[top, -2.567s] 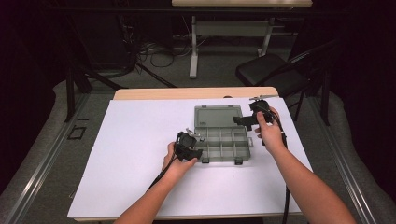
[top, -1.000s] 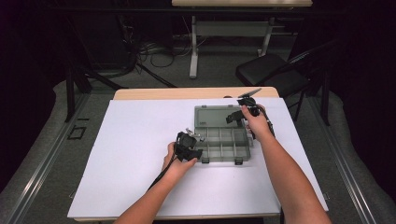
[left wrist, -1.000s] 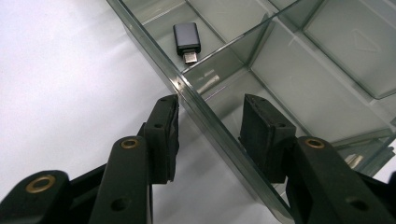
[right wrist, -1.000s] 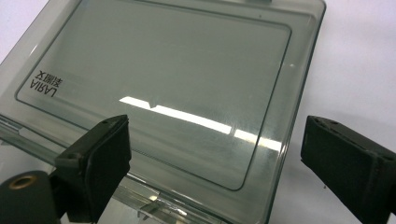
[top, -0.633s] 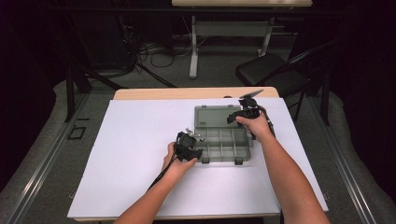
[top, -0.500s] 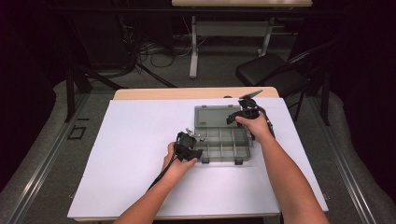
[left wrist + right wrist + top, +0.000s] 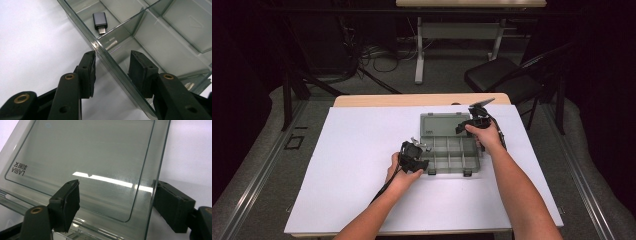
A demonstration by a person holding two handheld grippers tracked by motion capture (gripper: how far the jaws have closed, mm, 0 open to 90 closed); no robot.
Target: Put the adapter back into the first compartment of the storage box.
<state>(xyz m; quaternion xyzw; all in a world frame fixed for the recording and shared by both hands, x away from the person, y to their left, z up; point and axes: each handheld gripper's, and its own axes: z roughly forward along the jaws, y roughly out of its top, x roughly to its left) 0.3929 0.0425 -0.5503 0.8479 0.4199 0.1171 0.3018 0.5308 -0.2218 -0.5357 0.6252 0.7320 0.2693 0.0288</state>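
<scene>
Since a couple of seconds back, the right gripper has been brought in from off the box's 3 o'clock side to the lid's 3 o'clock edge; the left gripper hasn't really been shifted at all. A smoky transparent plastic compartment box is seen lying open near the middle of the white-covered worktop, with its clear hinged lid laid back at 12 o'clock. The left gripper's jaws are set apart, straddling the box's wall at its 9 o'clock side, one jaw outside and one inside, not clamped shut. A small dark grey USB adapter can be spotted in a compartment just past that wall. The right gripper's jaws are spread wide too, one on either side of the lid's edge, nothing pinched yet.
</scene>
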